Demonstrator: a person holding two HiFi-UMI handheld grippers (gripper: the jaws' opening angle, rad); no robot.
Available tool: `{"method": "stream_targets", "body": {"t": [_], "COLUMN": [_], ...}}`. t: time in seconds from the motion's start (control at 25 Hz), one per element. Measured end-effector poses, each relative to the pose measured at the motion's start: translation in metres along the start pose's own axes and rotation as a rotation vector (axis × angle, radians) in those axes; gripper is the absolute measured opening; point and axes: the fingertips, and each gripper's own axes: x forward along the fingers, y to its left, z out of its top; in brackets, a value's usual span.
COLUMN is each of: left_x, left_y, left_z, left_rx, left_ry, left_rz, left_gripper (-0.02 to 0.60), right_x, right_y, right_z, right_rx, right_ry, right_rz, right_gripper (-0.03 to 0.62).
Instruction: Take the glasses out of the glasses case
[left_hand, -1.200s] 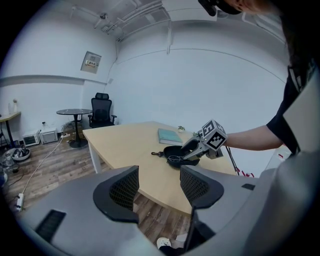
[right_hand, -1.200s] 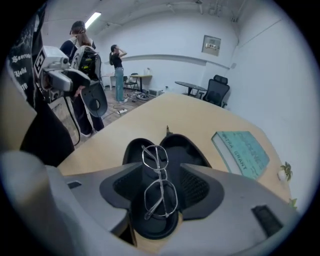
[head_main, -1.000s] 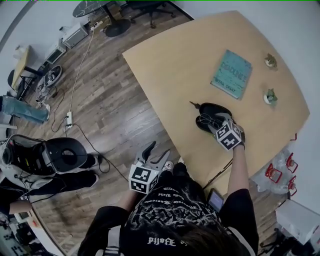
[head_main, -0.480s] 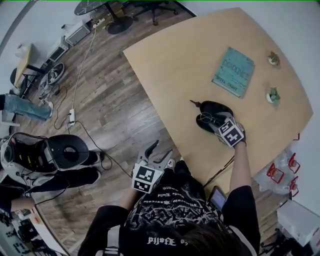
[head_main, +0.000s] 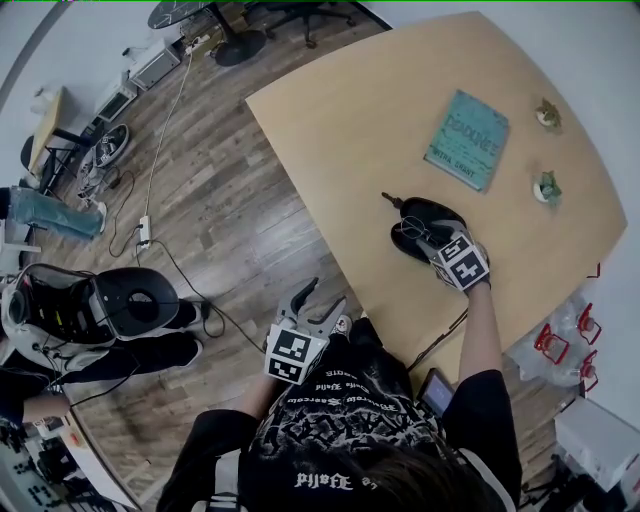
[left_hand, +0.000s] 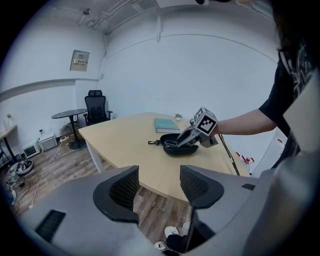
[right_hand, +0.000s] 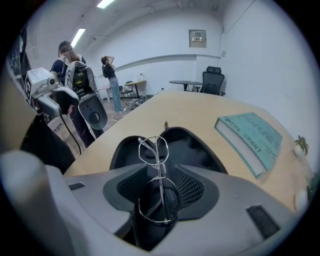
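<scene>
Right gripper view, unlike head view: glasses (right_hand: 152, 150) in open case (right_hand: 195, 145) on surface (right_hand: 200, 107), between closing right hand-held gripper (right_hand: 161, 175) jaws. Left hand-held gripper (head_main: 320, 297) agape, empty, angled down beside surface.

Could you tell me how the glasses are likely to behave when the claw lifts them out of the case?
The glasses look like thin wire, so they are probably very light but easily bent as the jaws of the right claw close around them. With smooth lenses and slim rims, they may slip or pivot in the grip.
</scene>
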Motion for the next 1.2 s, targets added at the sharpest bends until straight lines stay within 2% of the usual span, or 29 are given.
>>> {"method": "stream_targets", "body": {"t": [0.68,0.92,1.2], "left_x": [-0.004,-0.007,-0.011], "left_y": [0.003,0.005,0.011], "left_z": [0.000,-0.001,-0.004], "left_rx": [-0.018,-0.035,-0.087], "left_ry": [-0.038,-0.057,-0.077], "left_rz": [0.002,0.005,0.014], "left_gripper": [0.264,0.264,0.264], "right_x": [-0.032,-0.049,-0.069], "right_y": [-0.002,0.002,0.006], "right_z": [0.009,0.016,0.024], "right_rx": [0.080,0.099,0.184], "right_ry": [-0.120,-0.194,-0.305], "right_rz": [-0.108,-0.151,-0.194], "right_gripper": [0.176,0.175,0.175]}}
